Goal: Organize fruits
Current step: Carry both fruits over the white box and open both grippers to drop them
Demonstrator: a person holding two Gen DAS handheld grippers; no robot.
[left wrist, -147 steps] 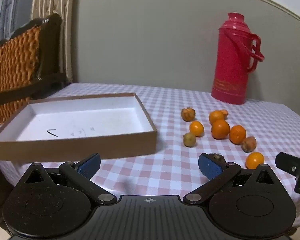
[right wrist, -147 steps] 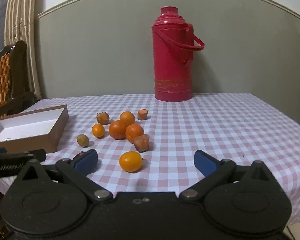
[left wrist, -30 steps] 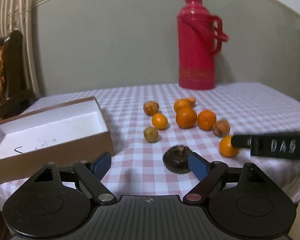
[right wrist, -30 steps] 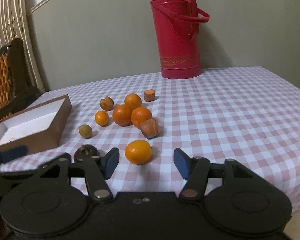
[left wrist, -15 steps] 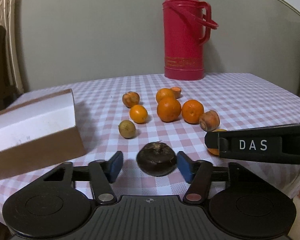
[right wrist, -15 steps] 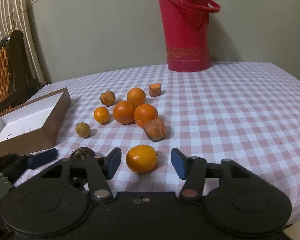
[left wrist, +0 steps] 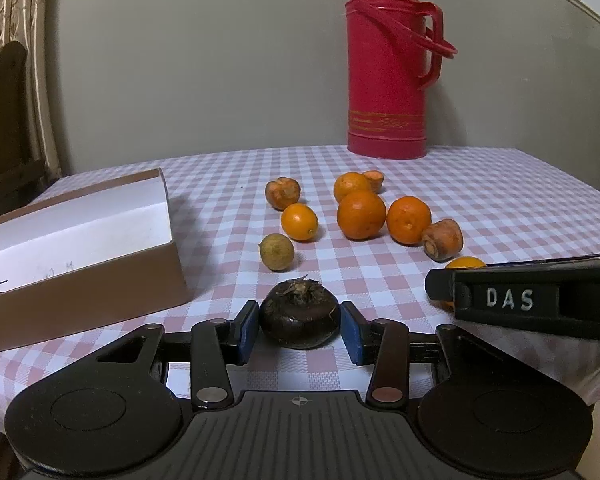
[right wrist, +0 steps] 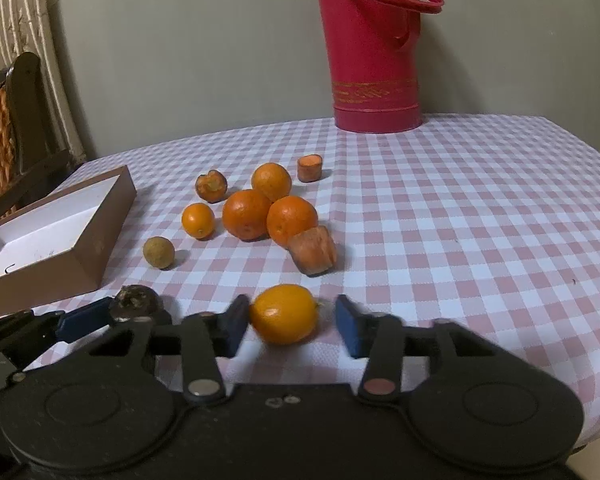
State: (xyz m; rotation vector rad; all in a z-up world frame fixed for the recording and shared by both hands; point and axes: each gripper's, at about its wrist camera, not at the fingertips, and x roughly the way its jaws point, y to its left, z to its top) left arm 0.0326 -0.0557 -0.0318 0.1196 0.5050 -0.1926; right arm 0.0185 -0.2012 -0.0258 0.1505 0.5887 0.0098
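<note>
Your left claw [left wrist: 300,330] is closing around a dark water chestnut [left wrist: 299,315] that sits near the worktop's [left wrist: 500,200] front edge, its tufted stem end tilted up and away from you. The blue pads [left wrist: 247,332] stand just beside its flanks, and you cannot tell whether they press yet.

Your right claw [right wrist: 290,326] is closing on an oval kumquat [right wrist: 284,313] near the same front edge. Its long axis runs across the claw. The left pad [right wrist: 236,326] touches it; the right pad is still clear.

The open brown box [left wrist: 80,248] lies at the left edge, long axis angled toward the far left corner. The other fruits cluster mid-worktop; the red thermos [left wrist: 388,68] stands upright at the back edge.
</note>
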